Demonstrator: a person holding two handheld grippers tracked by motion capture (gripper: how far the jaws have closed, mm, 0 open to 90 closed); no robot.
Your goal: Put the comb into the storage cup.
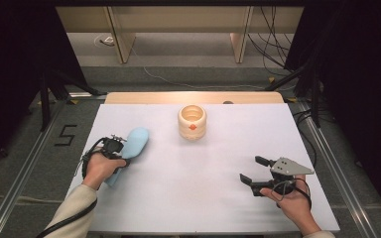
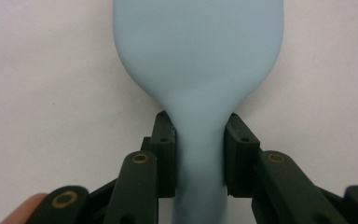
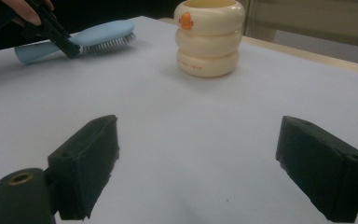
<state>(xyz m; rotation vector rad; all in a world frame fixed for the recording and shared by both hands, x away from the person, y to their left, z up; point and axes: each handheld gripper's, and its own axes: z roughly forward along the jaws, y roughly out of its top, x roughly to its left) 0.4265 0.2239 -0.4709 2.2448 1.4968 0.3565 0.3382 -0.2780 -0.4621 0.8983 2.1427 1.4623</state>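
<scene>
While the left gripper (image 2: 199,154) clamps its fingers (image 2: 165,154) on the narrow neck of the blue hairbrush (image 2: 198,56), where handle widens into head, both pads press the plastic from either side. Seen from the high view, the hairbrush (image 1: 131,146) lies on the left part of the tabletop (image 1: 198,198), its head pointing away from the person and toward the cup, its handle running back under the left hand (image 1: 101,166). The right gripper view shows the bristles facing down toward the white surface.

The right gripper (image 1: 254,169) sits low over the near right part of the tabletop with its fingers (image 3: 86,163) wide apart, nothing between them and nothing touched.

A cream ribbed cup (image 1: 192,121) with a small orange mark stands upright toward the far middle, well apart from both grippers and near the far edge. Between brush, cup and right gripper the white surface lies bare. The left hand is near the left edge; the right hand (image 1: 295,201) is close to the near edge.
</scene>
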